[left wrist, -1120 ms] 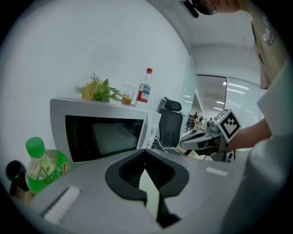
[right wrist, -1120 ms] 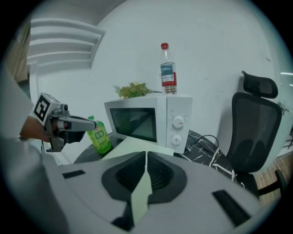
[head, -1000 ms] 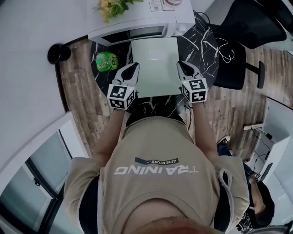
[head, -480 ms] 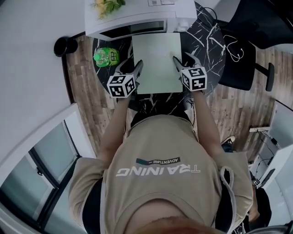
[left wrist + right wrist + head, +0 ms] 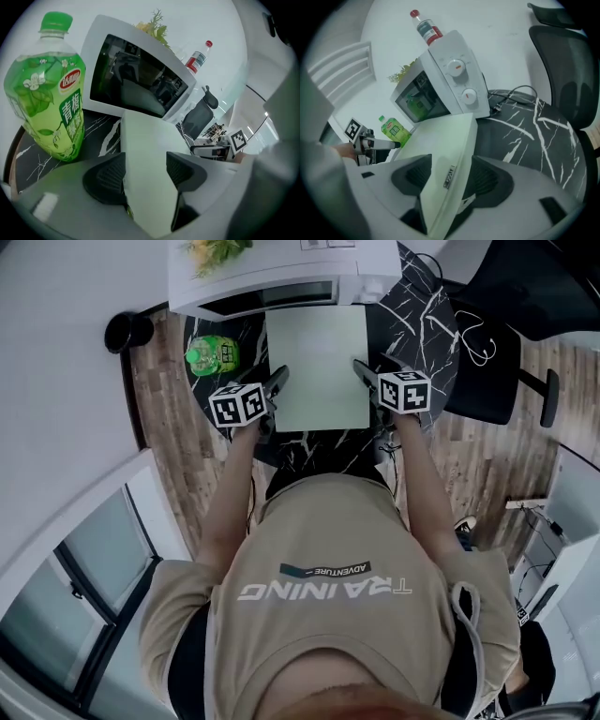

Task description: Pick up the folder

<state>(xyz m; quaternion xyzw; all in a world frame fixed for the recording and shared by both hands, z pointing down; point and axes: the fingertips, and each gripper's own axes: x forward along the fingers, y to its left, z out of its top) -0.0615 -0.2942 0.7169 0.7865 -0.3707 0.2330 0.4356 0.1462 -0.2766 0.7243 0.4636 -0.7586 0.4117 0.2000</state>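
The pale green folder lies flat on the black marble table, in front of the microwave. My left gripper straddles its left edge and my right gripper straddles its right edge. In the left gripper view the folder runs between the jaws of the left gripper, which have just been opening; the right-hand pad stands clear of it. In the right gripper view the folder's spine passes between the right gripper's jaws, which have also just been opening, with gaps on both sides.
A white microwave stands right behind the folder, with a red-capped bottle on top. A green drink bottle stands left of my left gripper. A cable lies on the table at the right. A black office chair is beside the table.
Both grippers have come down with the folder, which now rests on the table. Their jaws, pinched on its edges before, have spread apart.
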